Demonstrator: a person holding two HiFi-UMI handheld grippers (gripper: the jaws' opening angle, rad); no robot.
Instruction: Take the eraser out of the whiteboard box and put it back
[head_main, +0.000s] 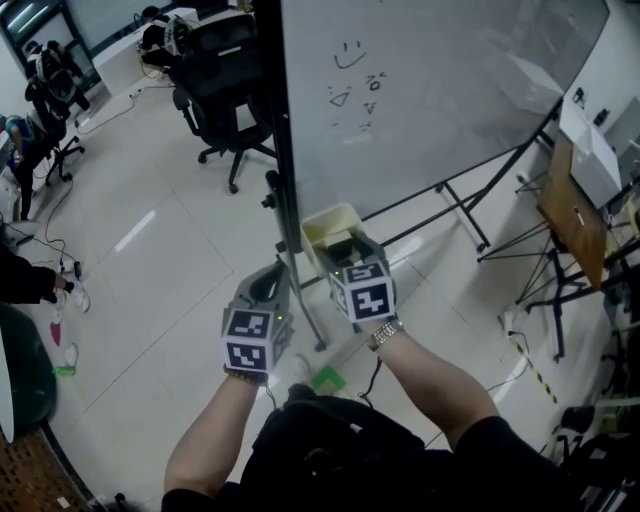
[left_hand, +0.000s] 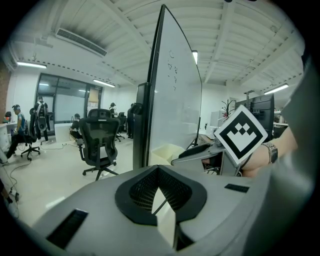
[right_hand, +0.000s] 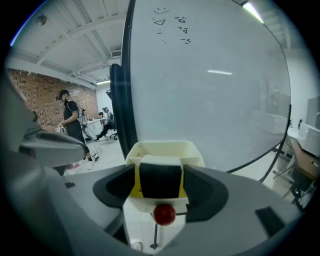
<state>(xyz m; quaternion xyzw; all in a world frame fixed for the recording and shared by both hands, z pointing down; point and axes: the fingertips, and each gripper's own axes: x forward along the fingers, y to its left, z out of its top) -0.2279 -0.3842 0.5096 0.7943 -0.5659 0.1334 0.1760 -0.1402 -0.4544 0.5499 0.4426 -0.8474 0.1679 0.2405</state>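
A cream whiteboard box (head_main: 322, 218) hangs at the lower left corner of the whiteboard (head_main: 430, 90); in the right gripper view the box (right_hand: 165, 146) lies straight ahead. The eraser (right_hand: 160, 181), black-faced with yellow sides and a white top, stands at the box's near side, between the jaws of my right gripper (right_hand: 160, 192). Those jaws stand wide and I see no pad pressing on it. In the head view the right gripper (head_main: 350, 256) reaches into the box. My left gripper (head_main: 270, 285) hangs left of the box, shut and empty; its tips (left_hand: 159, 189) meet.
The whiteboard's black post (head_main: 285, 150) and stand legs (head_main: 460, 205) run beside and below the box. Black office chairs (head_main: 225, 90) stand to the left, a wooden desk (head_main: 575, 215) to the right. A green object (head_main: 327, 380) lies on the floor. A person (right_hand: 72, 125) stands far left.
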